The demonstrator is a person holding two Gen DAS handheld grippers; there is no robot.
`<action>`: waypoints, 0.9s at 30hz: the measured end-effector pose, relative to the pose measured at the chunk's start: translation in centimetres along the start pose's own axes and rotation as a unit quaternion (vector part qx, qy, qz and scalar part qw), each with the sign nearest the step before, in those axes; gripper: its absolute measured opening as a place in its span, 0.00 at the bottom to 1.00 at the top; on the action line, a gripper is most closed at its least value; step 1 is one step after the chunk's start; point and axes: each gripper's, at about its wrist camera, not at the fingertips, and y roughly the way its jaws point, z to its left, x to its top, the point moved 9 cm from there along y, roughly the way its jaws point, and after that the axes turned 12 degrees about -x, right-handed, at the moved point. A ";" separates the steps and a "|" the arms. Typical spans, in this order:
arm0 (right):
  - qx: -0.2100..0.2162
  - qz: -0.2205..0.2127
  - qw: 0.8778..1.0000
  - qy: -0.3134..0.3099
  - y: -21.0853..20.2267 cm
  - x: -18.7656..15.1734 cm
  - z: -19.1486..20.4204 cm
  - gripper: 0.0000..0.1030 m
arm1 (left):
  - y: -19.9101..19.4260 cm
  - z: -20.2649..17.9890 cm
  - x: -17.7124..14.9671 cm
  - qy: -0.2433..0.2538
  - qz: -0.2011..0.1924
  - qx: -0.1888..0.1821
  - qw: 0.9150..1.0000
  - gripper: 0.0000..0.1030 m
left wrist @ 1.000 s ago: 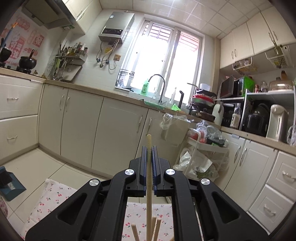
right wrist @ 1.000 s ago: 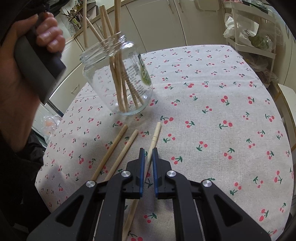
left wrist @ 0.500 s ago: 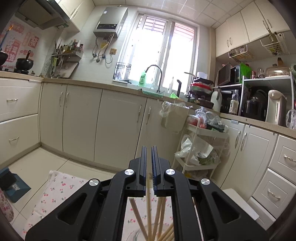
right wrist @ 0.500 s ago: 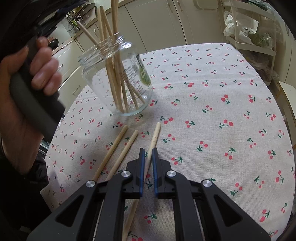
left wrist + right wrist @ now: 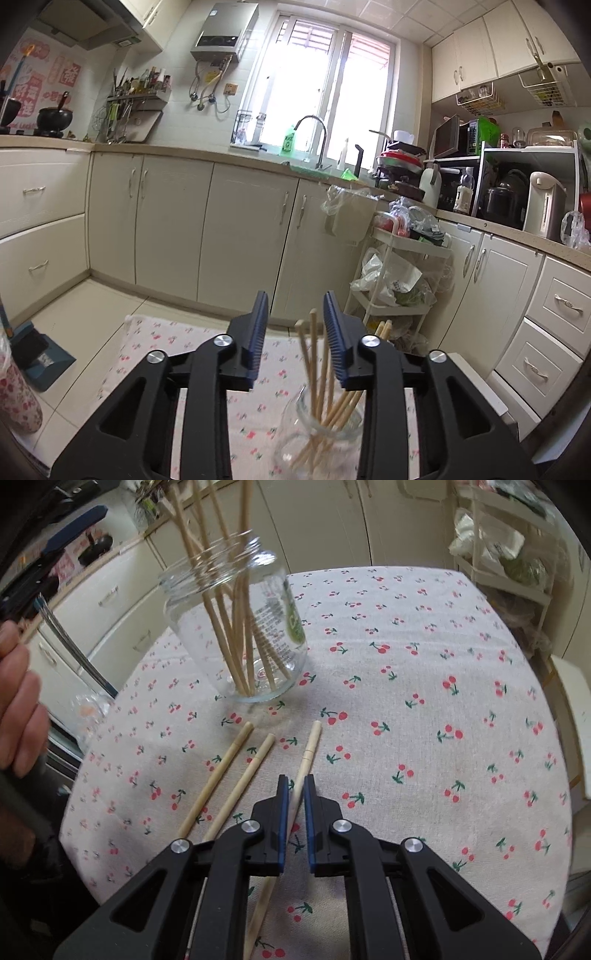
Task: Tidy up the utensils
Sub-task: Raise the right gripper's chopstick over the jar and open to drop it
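Three chopsticks (image 5: 225,775) noted loose beside jar (image 5: 236,627); right gripper (image 5: 294,797) narrowed around one, contact unclear, presumably for pickup; left gripper (image 5: 295,332) spread wide, empty, above jar.

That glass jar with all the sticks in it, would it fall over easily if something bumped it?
Possibly. The clear glass jar is tall for its base, and the pale wooden chopsticks lean against its rim and stick out well above it, so a knock up there might tip it. Being glass, it would probably break if it fell. The cherry-print tablecloth under it could give some grip.
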 end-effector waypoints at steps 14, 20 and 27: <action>0.051 -0.158 0.984 0.067 -9.0 4.3 0.3 0.06 | -5.5 6.2 -3.8 -0.055 0.031 0.046 0.997 0.32; 0.084 -0.309 0.941 0.110 -16.0 10.0 0.4 0.06 | -6.3 7.4 -5.7 -0.084 0.041 0.061 0.994 0.36; 0.073 -0.400 0.903 0.138 -18.3 15.9 0.1 0.06 | -6.3 7.5 -7.0 -0.101 0.047 0.063 0.992 0.37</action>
